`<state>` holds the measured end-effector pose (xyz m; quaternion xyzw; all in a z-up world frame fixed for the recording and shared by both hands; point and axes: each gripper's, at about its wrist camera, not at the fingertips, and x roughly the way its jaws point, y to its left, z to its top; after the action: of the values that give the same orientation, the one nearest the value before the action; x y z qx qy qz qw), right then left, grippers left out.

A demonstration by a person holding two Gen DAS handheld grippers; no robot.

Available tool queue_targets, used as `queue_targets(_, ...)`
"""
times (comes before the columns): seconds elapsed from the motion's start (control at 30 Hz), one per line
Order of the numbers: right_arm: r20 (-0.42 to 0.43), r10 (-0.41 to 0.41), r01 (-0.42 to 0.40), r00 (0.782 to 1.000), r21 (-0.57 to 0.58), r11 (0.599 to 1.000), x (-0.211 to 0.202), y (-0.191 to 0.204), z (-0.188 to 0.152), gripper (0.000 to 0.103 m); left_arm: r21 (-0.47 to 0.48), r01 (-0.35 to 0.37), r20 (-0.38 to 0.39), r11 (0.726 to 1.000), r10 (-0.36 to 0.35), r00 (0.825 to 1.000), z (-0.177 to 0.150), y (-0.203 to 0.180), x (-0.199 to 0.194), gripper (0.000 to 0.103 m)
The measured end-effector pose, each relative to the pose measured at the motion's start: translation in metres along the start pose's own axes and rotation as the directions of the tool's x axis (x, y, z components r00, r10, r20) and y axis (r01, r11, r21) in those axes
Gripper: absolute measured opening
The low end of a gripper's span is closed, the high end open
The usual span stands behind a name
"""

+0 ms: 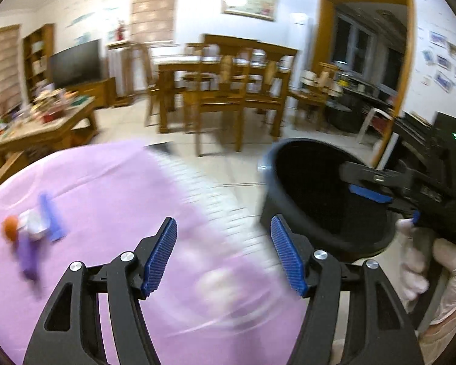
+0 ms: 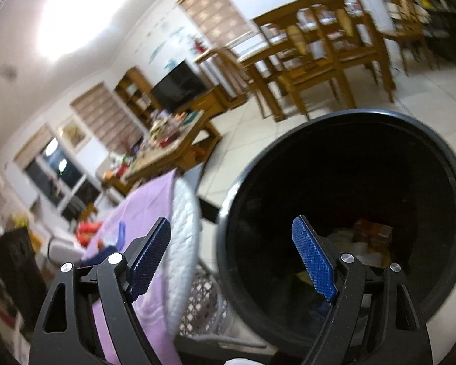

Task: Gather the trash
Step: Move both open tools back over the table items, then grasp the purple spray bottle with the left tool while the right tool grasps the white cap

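Note:
A table covered by a purple cloth carries a blurred heap of trash at its left: an orange lump, a white wrapper, a blue strip and a purple piece. My left gripper hangs open over the cloth's right part with nothing between its pads. To the right stands a black bin. My right gripper, held by a gloved hand, reaches over the bin's mouth. In the right wrist view that gripper is open and empty, and scraps of trash lie inside the bin.
A white lace border hangs off the cloth's edge beside the bin. White lattice furniture sits under the table's edge. Beyond lie tiled floor, a wooden dining table with chairs and a cluttered coffee table.

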<state>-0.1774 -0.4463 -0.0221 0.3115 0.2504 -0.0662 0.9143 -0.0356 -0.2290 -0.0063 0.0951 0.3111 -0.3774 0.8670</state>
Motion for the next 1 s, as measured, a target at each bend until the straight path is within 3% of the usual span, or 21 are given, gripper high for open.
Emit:
queue_targets(0.2,-0.083,0.044,-0.055,0.996,-0.132,0.990,0.033,0.061,-0.013,0.074,-0.184,-0.169,-0.065,0.968,0.159,0.985,-0.019,0.105,-0.023,0.064)
queue_targets(0.4,-0.157,0.100,-0.135,0.983,-0.235,0.962,0.066,0.132,-0.026,0.073,-0.255,-0.215,-0.166,0.943,0.177,0.970,-0.028,0.163,-0.014,0.063)
queue_targets(0.53,-0.209,0.113,-0.173,0.971,-0.290,0.941,0.088,0.169,-0.039,0.071,-0.273,-0.194,-0.209,0.942,0.139,0.968,-0.027,0.185,-0.002,0.057)
queue_targets(0.7,-0.254,0.107,-0.193,0.961,-0.339,0.921,0.110,0.196,-0.048,0.068,-0.278,-0.207,-0.215,0.938,0.149,0.965,-0.025,0.203,-0.002,0.056)
queue_targets(1.0,-0.303,0.084,-0.218,0.949,-0.440,0.871,0.154,0.250,-0.050,0.067,-0.181,-0.239,-0.230,0.954,0.195,0.953,-0.022,0.213,0.005,0.032)
